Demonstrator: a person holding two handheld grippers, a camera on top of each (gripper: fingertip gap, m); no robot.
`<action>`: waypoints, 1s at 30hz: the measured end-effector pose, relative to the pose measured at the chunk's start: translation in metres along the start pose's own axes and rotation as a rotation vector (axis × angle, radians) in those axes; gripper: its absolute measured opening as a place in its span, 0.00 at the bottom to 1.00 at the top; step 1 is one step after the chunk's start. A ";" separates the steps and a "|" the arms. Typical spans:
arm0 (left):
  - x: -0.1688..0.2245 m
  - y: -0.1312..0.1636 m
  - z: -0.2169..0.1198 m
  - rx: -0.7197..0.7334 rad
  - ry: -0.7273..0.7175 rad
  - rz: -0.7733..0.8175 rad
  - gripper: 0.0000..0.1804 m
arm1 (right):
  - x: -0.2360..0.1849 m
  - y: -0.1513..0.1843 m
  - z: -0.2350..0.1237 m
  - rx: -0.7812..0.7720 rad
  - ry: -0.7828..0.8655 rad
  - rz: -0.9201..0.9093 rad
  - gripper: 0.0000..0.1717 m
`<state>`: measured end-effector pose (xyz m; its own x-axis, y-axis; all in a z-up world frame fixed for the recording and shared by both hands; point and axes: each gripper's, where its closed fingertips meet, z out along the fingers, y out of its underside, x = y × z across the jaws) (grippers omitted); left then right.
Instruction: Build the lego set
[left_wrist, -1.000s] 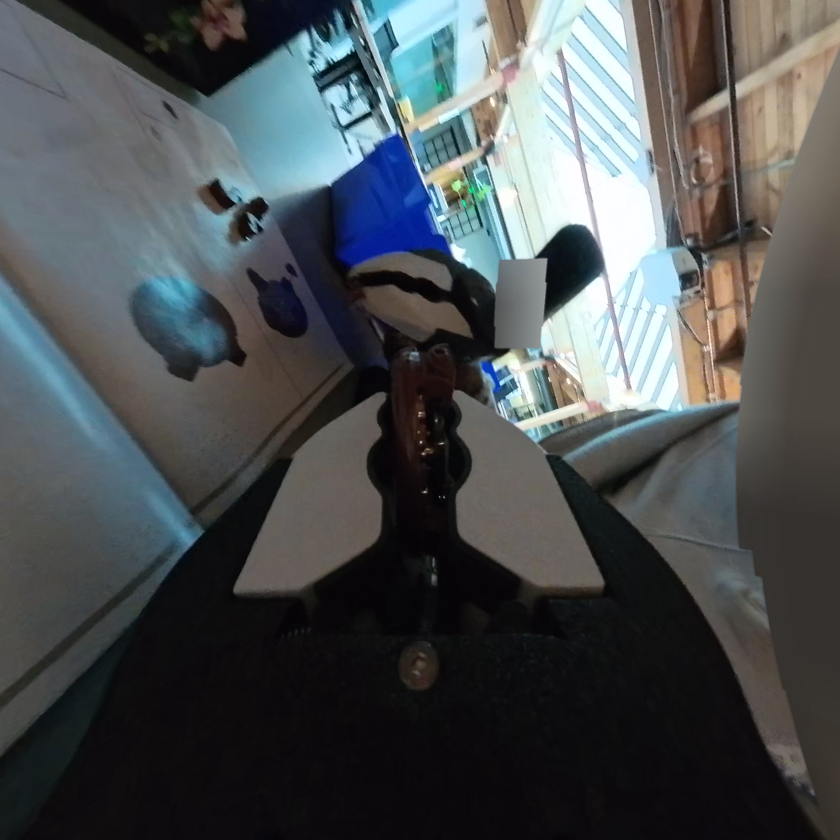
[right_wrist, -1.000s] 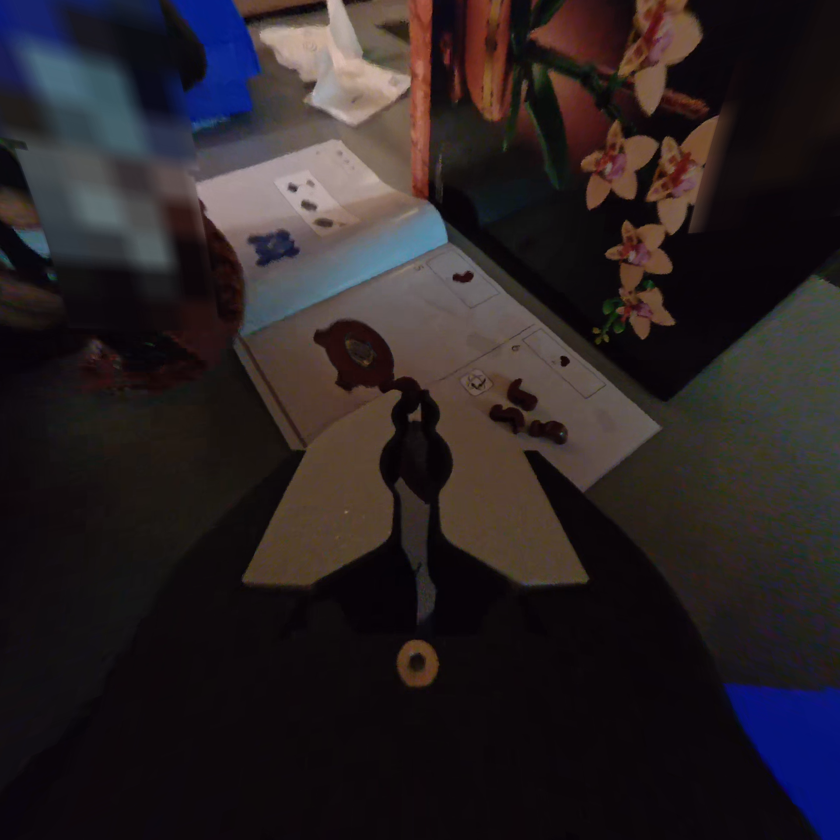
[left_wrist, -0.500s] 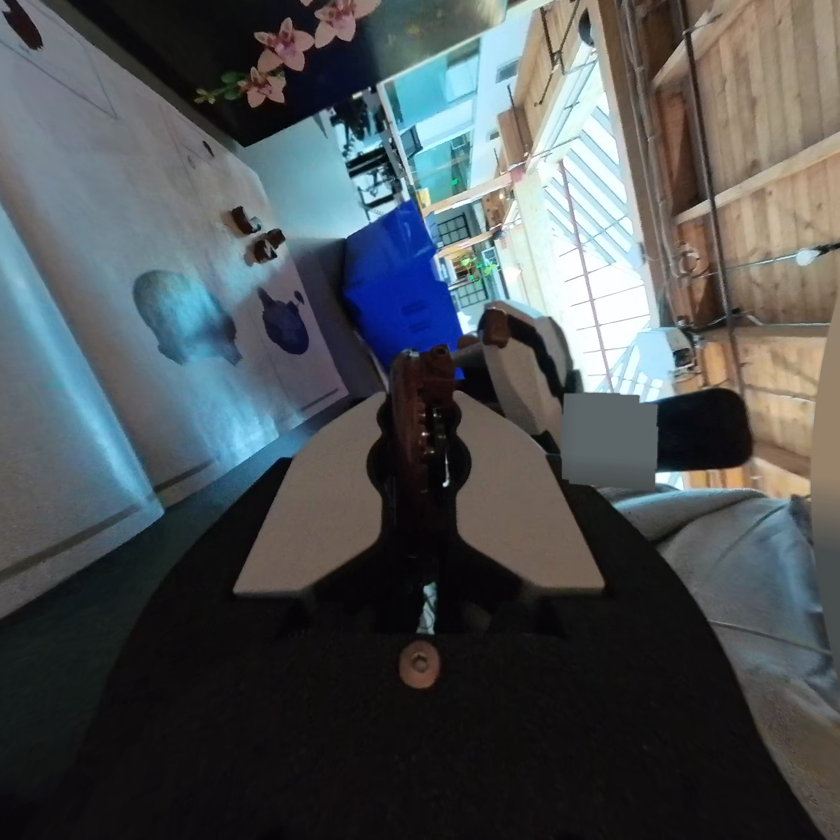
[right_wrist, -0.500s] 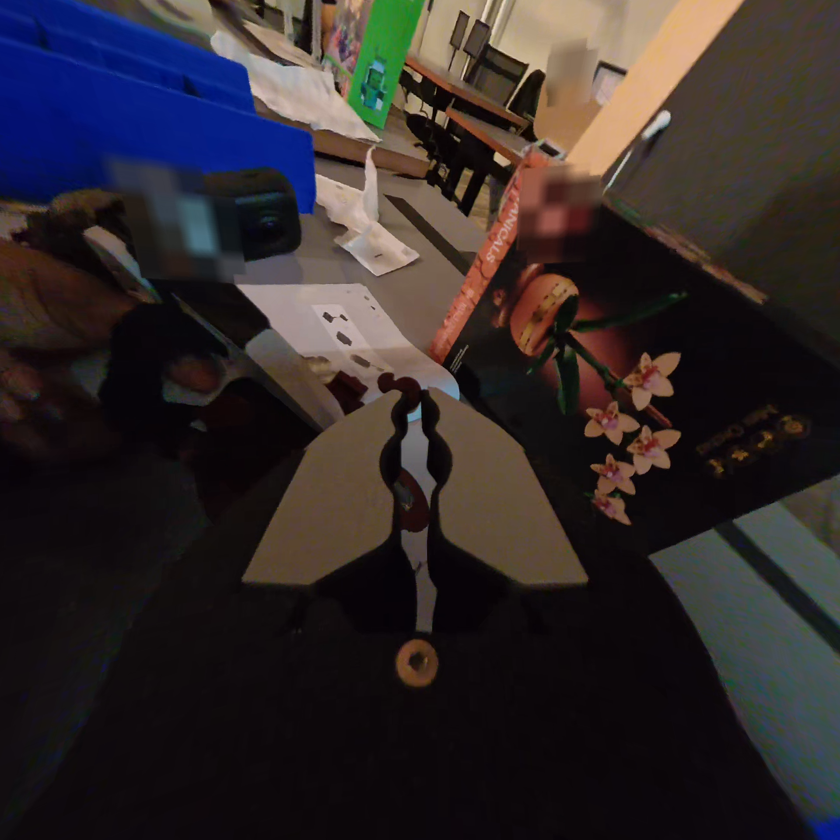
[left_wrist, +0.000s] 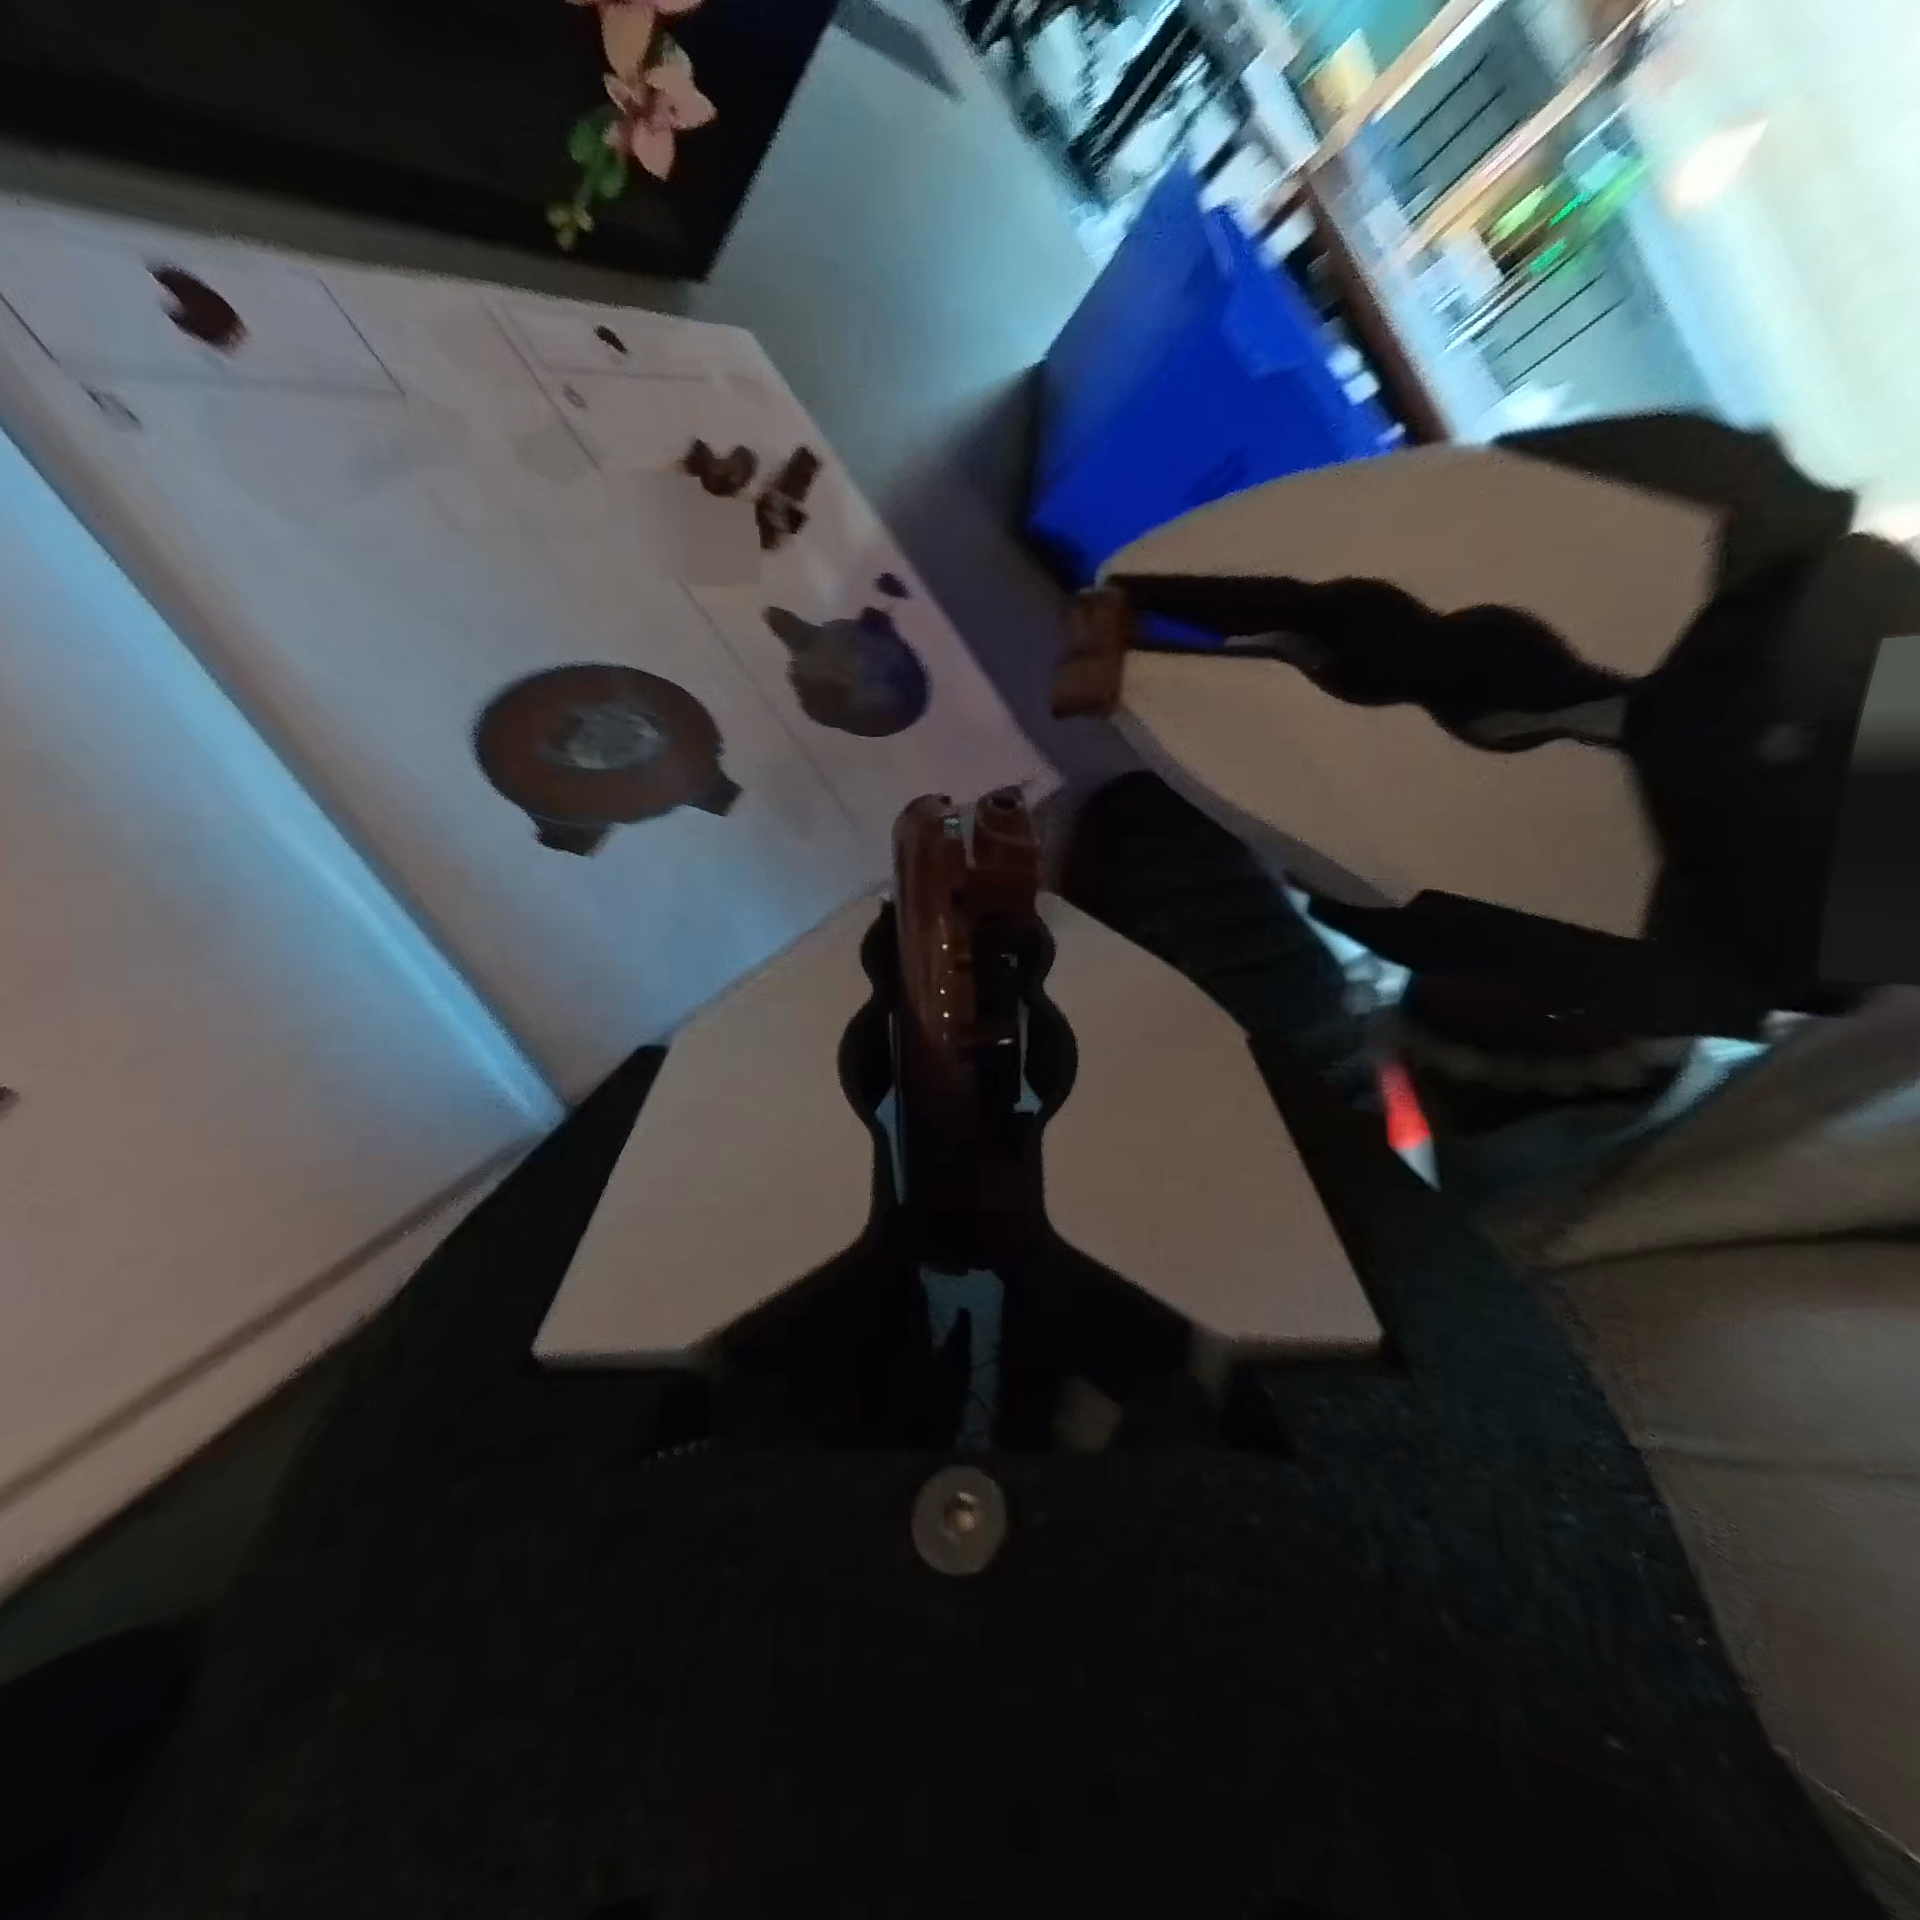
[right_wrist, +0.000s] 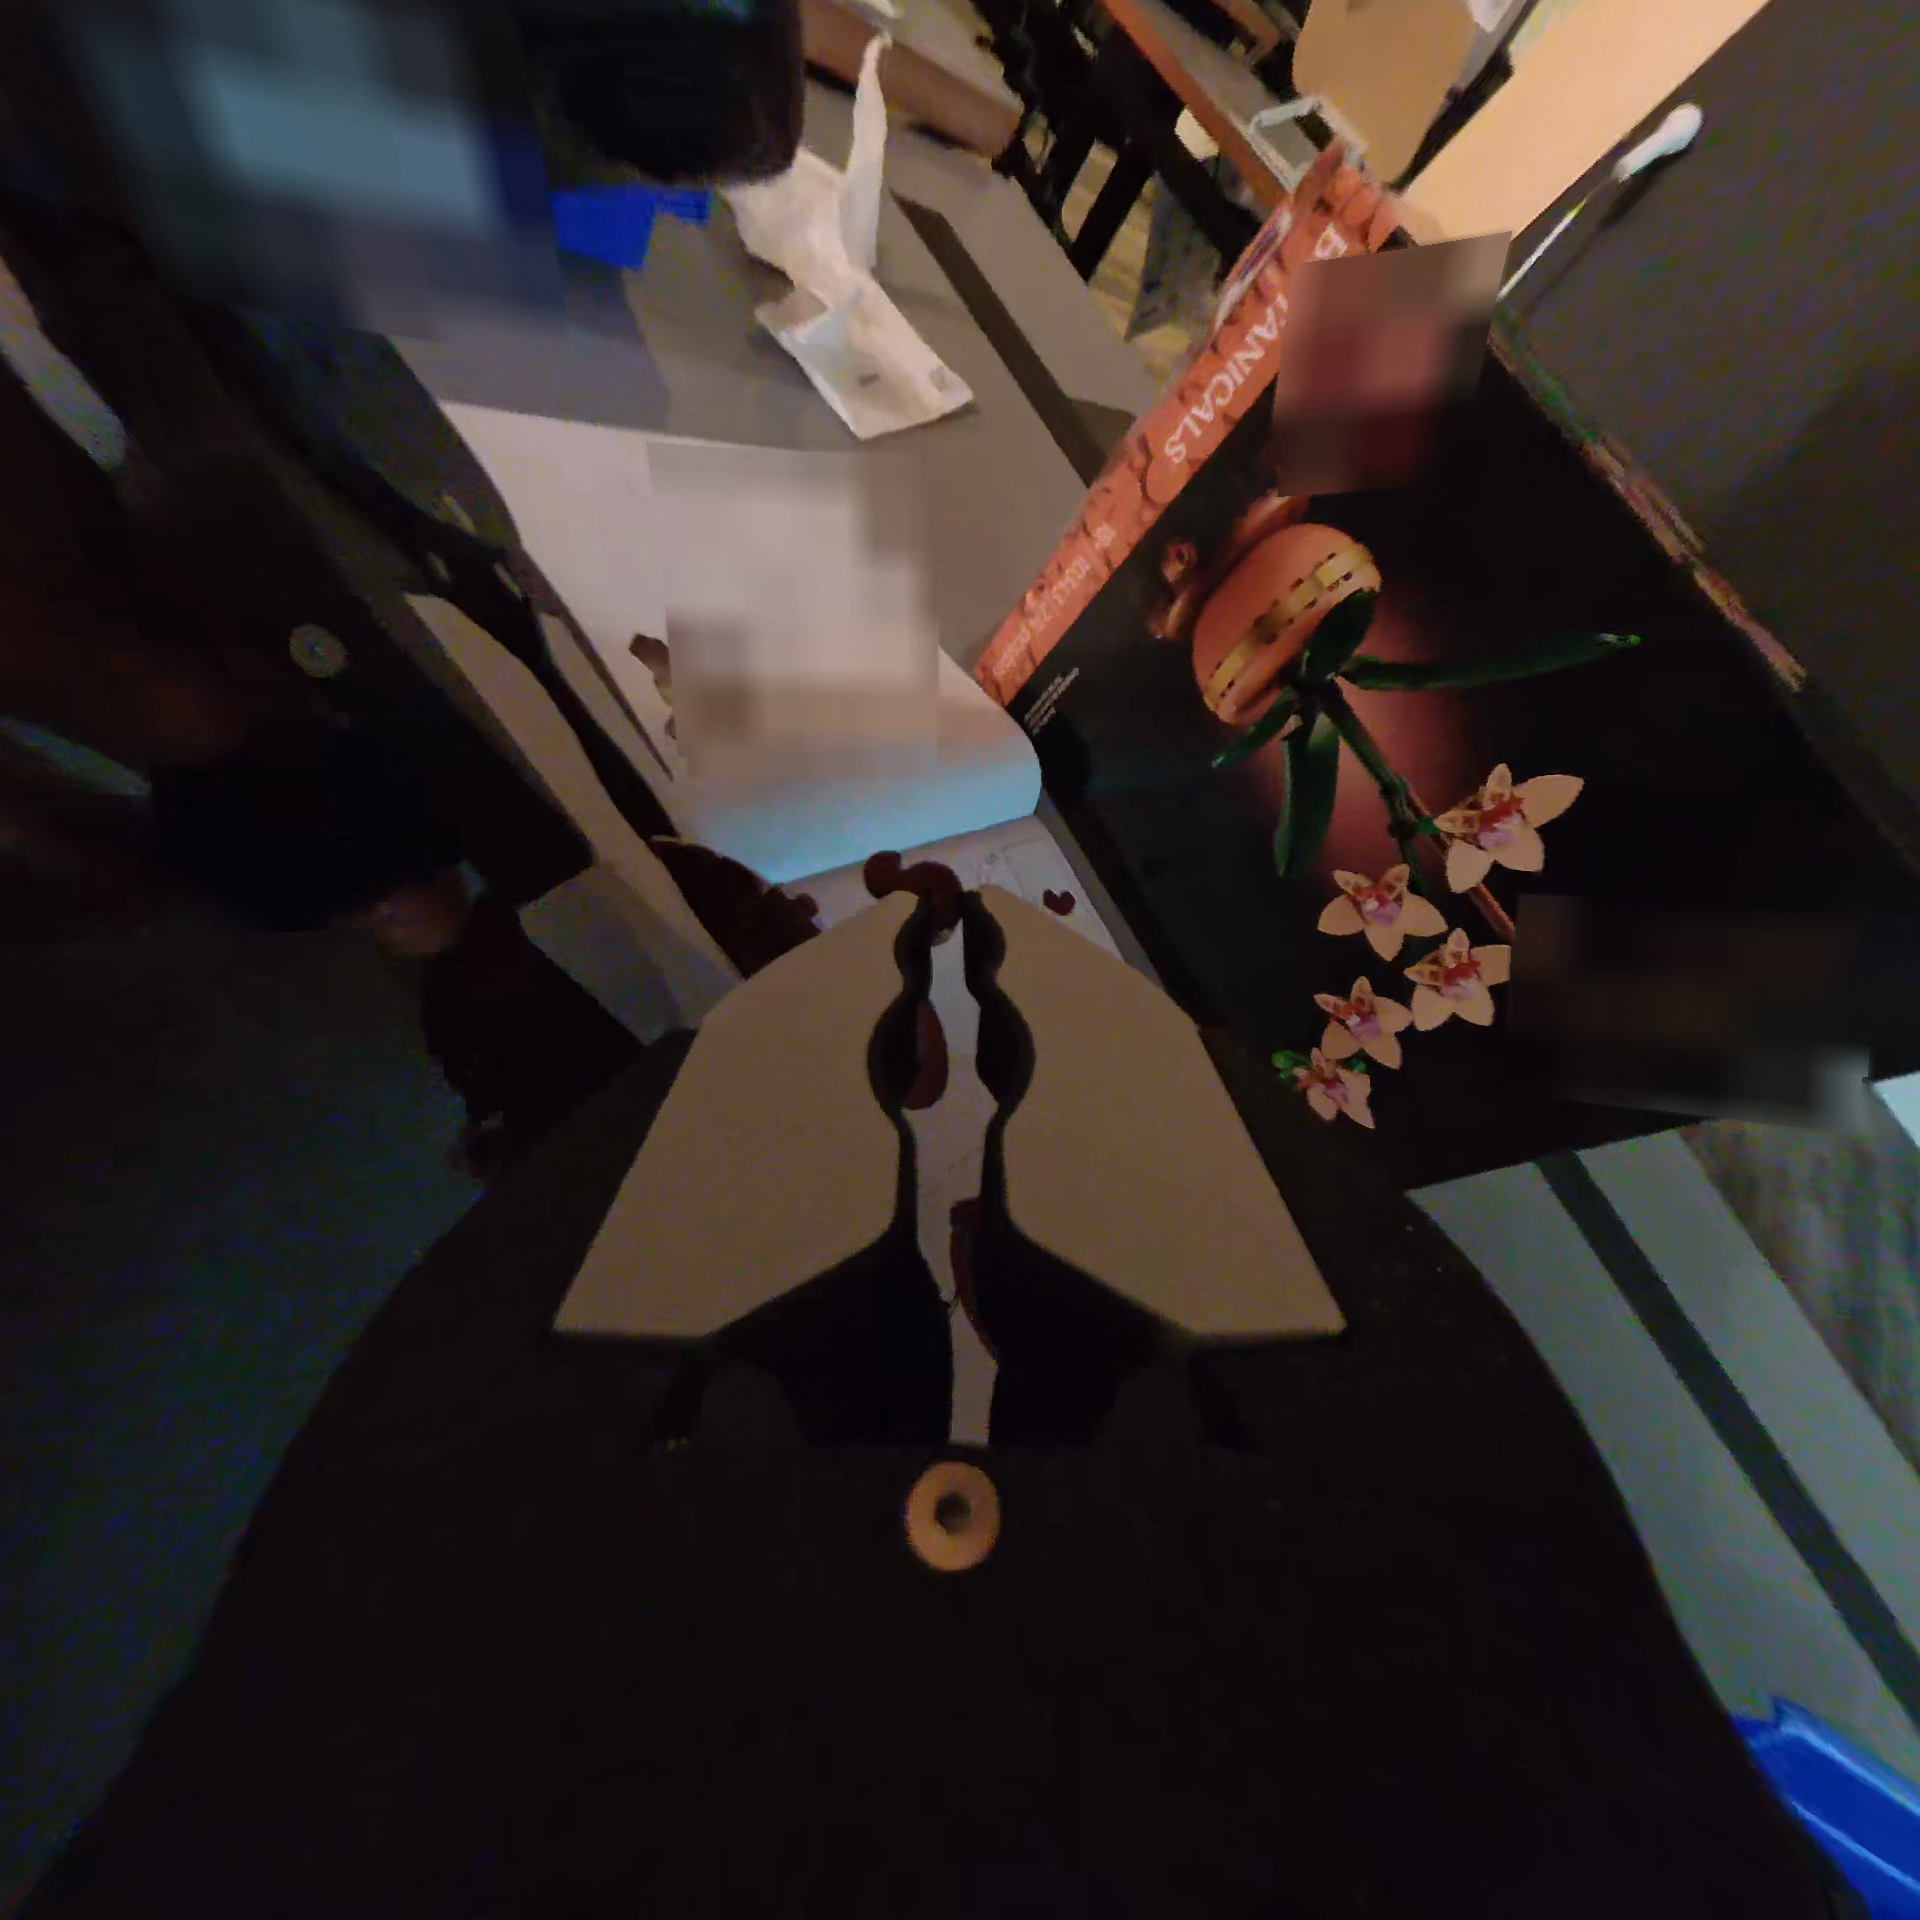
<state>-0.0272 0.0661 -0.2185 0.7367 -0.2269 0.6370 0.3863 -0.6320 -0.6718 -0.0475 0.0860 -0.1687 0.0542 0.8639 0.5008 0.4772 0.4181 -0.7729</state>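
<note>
The left hand-held gripper (left_wrist: 961, 904) still clamps a glossy brown brick assembly (left_wrist: 951, 935). The right hand-held gripper (right_wrist: 940, 920), nearly closed on a small curved dark-red piece (right_wrist: 914, 883), has swung closer, above the open white instruction booklet (left_wrist: 436, 582) on the grey tabletop (right_wrist: 727, 343).

— Brown assembly (left_wrist: 961, 935), clamped in the left gripper (left_wrist: 964, 914)?
— Glossy plastic, smooth, with bright glints.
— Small brown piece (right_wrist: 920, 883) pinched in the right gripper (right_wrist: 943, 914)?
— Plastic, duller.
— Finger plates (left_wrist: 727, 1195)?
— Matt, pale, smooth; bodies black and grainy.
— Booklet (left_wrist: 312, 623)?
— White paper, slight sheen.
— Box (right_wrist: 1403, 779)?
— Printed cardboard, satin.
— Table (right_wrist: 987, 343)?
— Grey, matt.
</note>
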 end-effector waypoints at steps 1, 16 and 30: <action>-0.003 -0.001 0.000 -0.008 -0.031 0.039 0.12 | 0.000 0.003 0.002 -0.024 0.003 0.002 0.02; -0.023 -0.006 0.003 -0.089 -0.230 0.276 0.12 | -0.007 0.012 0.016 -0.086 -0.011 0.109 0.02; -0.024 -0.006 0.003 -0.078 -0.160 0.180 0.12 | -0.003 0.017 0.014 -0.115 0.003 0.021 0.03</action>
<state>-0.0455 0.0778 -0.2313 0.8705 -0.2253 0.4375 0.2009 -0.6488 -0.7339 -0.0521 0.0946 -0.1890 0.0682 0.8711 0.4864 0.5732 0.3649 -0.7337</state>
